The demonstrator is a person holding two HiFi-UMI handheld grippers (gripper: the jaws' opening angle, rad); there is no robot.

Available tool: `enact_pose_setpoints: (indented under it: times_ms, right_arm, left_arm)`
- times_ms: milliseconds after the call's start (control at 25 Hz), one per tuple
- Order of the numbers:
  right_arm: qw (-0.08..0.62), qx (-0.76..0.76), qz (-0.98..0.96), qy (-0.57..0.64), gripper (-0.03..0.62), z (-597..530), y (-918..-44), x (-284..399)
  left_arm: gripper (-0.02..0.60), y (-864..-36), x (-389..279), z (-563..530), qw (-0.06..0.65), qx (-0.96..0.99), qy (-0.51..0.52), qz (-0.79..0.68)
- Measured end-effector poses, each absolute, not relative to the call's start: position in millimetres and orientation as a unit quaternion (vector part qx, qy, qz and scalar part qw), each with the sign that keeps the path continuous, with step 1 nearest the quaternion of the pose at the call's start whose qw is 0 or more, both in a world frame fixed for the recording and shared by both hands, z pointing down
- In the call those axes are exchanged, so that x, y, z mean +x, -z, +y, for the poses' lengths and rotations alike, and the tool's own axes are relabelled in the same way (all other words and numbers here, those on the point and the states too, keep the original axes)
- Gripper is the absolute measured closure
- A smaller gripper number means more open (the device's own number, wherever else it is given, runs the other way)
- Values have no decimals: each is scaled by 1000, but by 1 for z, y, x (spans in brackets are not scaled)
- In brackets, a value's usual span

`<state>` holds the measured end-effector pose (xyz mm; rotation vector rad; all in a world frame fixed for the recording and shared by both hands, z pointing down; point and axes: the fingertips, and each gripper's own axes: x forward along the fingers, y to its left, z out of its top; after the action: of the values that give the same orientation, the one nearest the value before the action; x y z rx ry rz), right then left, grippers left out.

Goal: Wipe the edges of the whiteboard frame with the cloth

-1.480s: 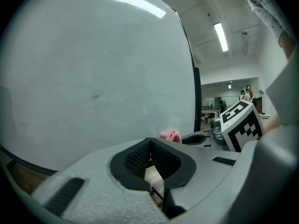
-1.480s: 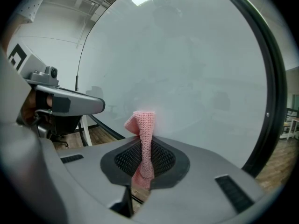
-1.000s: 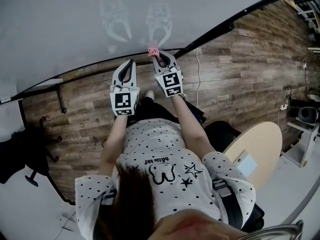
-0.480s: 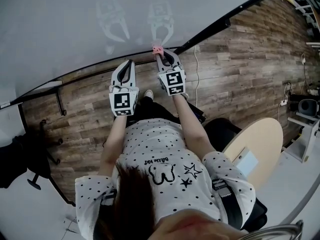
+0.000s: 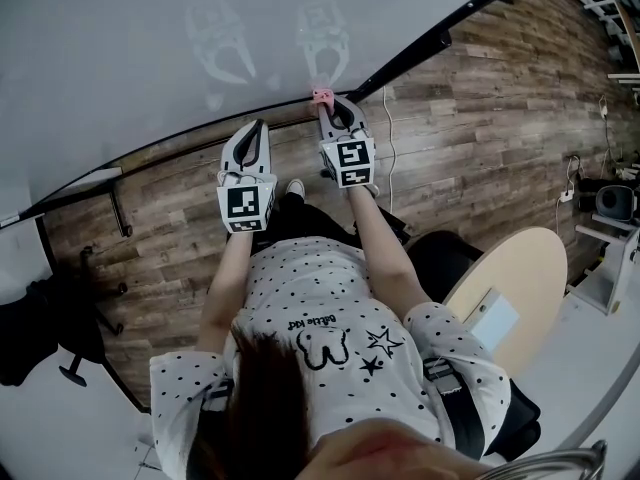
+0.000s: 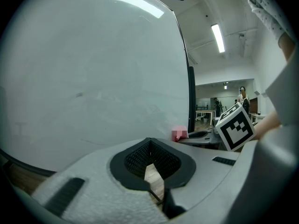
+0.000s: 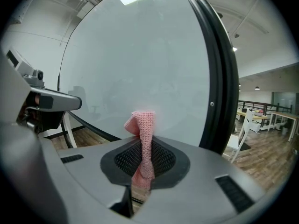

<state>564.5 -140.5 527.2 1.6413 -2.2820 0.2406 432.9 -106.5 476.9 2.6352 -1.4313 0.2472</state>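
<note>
Wooden floor (image 5: 480,118), round table (image 5: 520,278), cloth (image 7: 142,139) at frame (image 7: 219,78)

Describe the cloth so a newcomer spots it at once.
Start at the big whiteboard and follow its black frame down to the lower corner. There the right claw pinches a small pink knitted cloth. It is the only pink thing there; the left claw beside it holds nothing.
</note>
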Motion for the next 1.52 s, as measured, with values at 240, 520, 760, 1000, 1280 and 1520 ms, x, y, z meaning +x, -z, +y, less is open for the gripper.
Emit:
enact_pose_setpoints:
  times_ms: [240, 520, 760, 1000, 1280, 1520]
  right_arm:
    - [156, 587, -789, -91, 563, -141, -526, 573]
    - [157, 601, -778, -93, 563, -139, -530, 591]
    - [158, 601, -779, -86, 563, -141, -527, 591]
    - [163, 603, -776, -87, 563, -141, -527, 595]
    - [169, 612, -768, -86, 563, -140, -528, 607]
    - [168, 621, -761, -89, 563, -141, -528, 616]
  left_arm:
    - [566, -476, 436, -104, 63, 877, -80, -470]
    - [566, -470, 439, -100, 60, 877, -73, -471]
    - [566, -466, 436, -97, 59, 876, -67, -473]
    - [566, -462, 433, -96, 58, 876, -62, -475]
    - [566, -458, 432, -97, 54, 877, -59, -474]
    - [566, -457, 431, -97, 54, 877, -58, -474]
